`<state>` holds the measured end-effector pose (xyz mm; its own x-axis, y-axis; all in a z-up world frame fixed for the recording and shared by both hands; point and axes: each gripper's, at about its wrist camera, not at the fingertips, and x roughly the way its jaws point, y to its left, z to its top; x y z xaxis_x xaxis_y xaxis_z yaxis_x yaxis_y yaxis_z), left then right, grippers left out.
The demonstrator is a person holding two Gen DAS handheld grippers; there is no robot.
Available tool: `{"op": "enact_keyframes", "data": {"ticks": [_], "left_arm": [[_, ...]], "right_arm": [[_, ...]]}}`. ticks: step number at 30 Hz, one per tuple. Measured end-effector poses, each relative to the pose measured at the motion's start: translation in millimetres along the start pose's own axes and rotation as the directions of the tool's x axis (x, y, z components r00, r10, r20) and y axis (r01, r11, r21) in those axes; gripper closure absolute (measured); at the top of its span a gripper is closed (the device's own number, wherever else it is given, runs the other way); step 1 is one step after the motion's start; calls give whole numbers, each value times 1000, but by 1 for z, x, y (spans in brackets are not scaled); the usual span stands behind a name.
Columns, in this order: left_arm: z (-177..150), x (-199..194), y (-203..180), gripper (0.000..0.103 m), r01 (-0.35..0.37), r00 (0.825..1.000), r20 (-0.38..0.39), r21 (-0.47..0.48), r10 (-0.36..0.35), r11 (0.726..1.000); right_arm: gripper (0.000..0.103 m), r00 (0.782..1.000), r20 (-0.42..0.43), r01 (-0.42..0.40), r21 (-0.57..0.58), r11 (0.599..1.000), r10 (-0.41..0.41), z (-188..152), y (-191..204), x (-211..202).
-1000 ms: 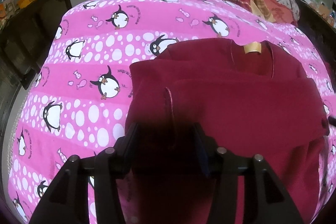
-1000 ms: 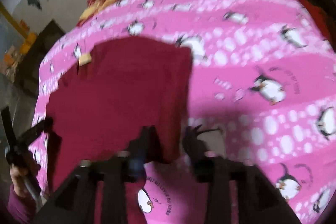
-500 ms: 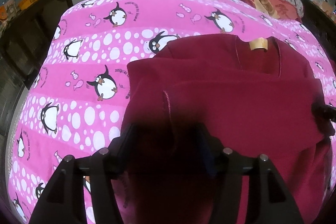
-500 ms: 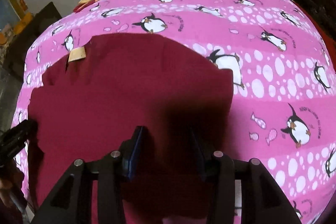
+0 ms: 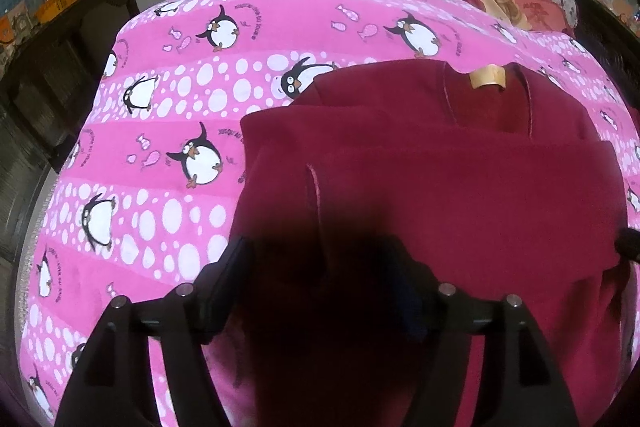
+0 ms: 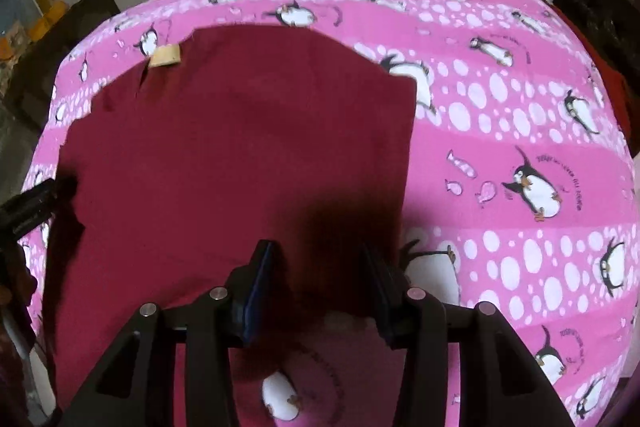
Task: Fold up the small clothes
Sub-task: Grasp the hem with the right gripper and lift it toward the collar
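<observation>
Both tongs (image 5: 320, 283) (image 6: 320, 279) – black arms, silver screws, blue-edged pads.

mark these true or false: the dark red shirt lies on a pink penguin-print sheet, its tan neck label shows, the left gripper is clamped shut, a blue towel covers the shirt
1. The dark red shirt lies on a pink penguin-print sheet. True.
2. Its tan neck label shows. True.
3. The left gripper is clamped shut. False: its jaws stand apart and have just been opening, with dark red cloth between them.
4. A blue towel covers the shirt. False: nothing lies on the shirt.
</observation>
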<state>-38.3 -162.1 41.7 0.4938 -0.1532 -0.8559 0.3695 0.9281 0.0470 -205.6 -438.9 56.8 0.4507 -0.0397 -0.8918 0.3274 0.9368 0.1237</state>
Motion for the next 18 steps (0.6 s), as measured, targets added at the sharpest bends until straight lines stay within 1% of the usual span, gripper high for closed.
{"op": "enact_keyframes", "data": {"ticks": [1, 2, 3, 5, 8, 11, 13, 14, 15, 16, 17, 18], "left_arm": [[-1, -5, 2, 34, 3, 1000, 1, 2, -3, 1000], [-3, -10, 4, 33, 6, 1000, 5, 2, -6, 1000], [-5, -15, 7, 31, 10, 1000, 9, -1, -10, 1000], [-9, -25, 15, 26, 22, 1000, 20, -24, -21, 999], [-18, -36, 28, 25, 41, 999, 24, -62, -40, 997], [-28, -41, 31, 25, 26, 1000, 13, -55, -26, 998], [-33, -45, 31, 25, 15, 1000, 9, -40, -15, 999], [-37, -47, 31, 25, 12, 1000, 8, -38, -12, 999], [-41, -49, 31, 25, 13, 1000, 6, -38, -13, 999], [-44, -50, 31, 25, 16, 1000, 1, -38, -16, 999], [-47, -53, 32, 25, 18, 1000, -3, -36, -19, 999], [-52, -57, 33, 25, 21, 1000, -3, -33, -21, 999]], "right_arm": [[47, 1000, 8, -16, 0, 1000, 16, -2, 1, -7], [39, 999, 21, -43, 3, 999, 42, -7, 1, -16], [37, 998, 29, -56, 5, 998, 56, -11, 2, -21], [36, 996, 30, -87, 14, 996, 86, -28, 2, -31], [37, 994, 2, -111, 11, 994, 111, -50, 8, -25], [37, 993, -16, -118, 1, 993, 118, -62, 17, -12], [38, 992, 2, -123, -9, 992, 123, -61, 26, -7], [44, 992, 9, -124, -32, 992, 125, -62, 31, -5], [68, 995, 9, -99, -62, 993, 100, -63, 35, -4], [88, 997, 4, -78, -78, 994, 79, -63, 37, -2], [92, 995, 6, -95, -63, 993, 96, -64, 34, -5], [93, 994, 12, -105, -53, 993, 106, -64, 30, -10]]}}
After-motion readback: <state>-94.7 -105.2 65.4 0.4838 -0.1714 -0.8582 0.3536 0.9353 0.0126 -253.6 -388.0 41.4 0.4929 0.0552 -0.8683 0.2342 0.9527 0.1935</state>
